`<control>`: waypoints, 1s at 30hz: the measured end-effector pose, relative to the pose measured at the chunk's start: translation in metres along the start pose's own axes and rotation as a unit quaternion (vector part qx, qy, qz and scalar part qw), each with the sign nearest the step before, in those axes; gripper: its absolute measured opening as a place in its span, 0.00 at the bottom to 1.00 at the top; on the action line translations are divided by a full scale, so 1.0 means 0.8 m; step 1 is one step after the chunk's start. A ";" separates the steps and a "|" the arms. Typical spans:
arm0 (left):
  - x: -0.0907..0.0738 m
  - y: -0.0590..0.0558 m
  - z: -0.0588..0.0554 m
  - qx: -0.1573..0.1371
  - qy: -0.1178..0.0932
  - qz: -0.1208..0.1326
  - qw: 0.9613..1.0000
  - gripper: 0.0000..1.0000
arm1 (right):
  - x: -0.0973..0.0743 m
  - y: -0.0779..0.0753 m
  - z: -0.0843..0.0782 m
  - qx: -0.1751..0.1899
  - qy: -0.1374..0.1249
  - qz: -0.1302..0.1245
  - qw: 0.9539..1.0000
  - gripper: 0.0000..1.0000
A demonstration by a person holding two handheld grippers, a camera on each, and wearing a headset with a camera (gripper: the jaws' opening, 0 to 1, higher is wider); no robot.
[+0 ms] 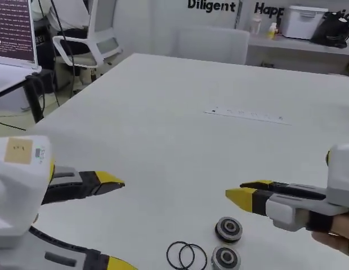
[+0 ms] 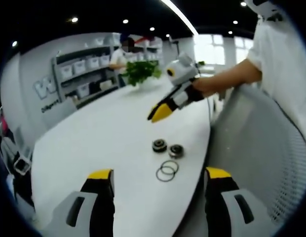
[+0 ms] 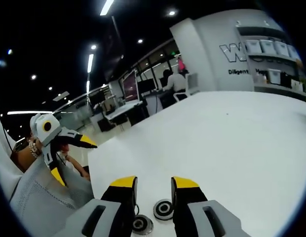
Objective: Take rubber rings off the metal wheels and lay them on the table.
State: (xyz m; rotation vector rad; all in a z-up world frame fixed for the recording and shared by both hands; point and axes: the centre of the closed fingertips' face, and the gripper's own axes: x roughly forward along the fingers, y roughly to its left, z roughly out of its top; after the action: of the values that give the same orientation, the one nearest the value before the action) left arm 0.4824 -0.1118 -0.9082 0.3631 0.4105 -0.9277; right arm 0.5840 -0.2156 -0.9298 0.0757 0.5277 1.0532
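Metal wheels [image 3: 164,209] sit partly hidden behind the right gripper [image 3: 154,183], jaws slightly parted; left gripper [image 2: 159,173] gapes wide, empty.

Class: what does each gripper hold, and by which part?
Nothing. The left gripper and the right gripper are both open and empty; the rubber rings and metal wheels lie on the table.

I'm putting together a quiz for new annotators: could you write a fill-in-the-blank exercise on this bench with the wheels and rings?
1. ___ metal wheels sit on the white table.
2. The two rubber rings lie flat beside the wheels and ___ each other.
3. The left gripper is ___, not shut.
4. The right gripper has a gap between its jaws and holds ___.

Missing words: two; overlap; open; nothing.
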 end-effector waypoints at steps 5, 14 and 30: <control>0.002 0.009 0.035 0.025 -0.023 -0.003 0.999 0.74 | -0.007 -0.012 -0.001 0.008 -0.004 -0.013 1.000 0.25; 0.031 0.029 0.090 0.058 -0.061 -0.022 0.996 0.72 | -0.009 -0.019 -0.011 0.009 0.008 -0.021 1.000 0.24; 0.100 0.026 0.128 0.095 -0.067 -0.082 0.990 0.69 | -0.007 -0.029 -0.049 -0.014 0.072 -0.018 0.997 0.21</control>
State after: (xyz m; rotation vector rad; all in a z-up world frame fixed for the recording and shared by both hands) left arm 0.5611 -0.2033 -0.8564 0.4422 0.2320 -1.1493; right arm 0.5826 -0.2397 -0.9691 -0.0344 0.6417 1.0354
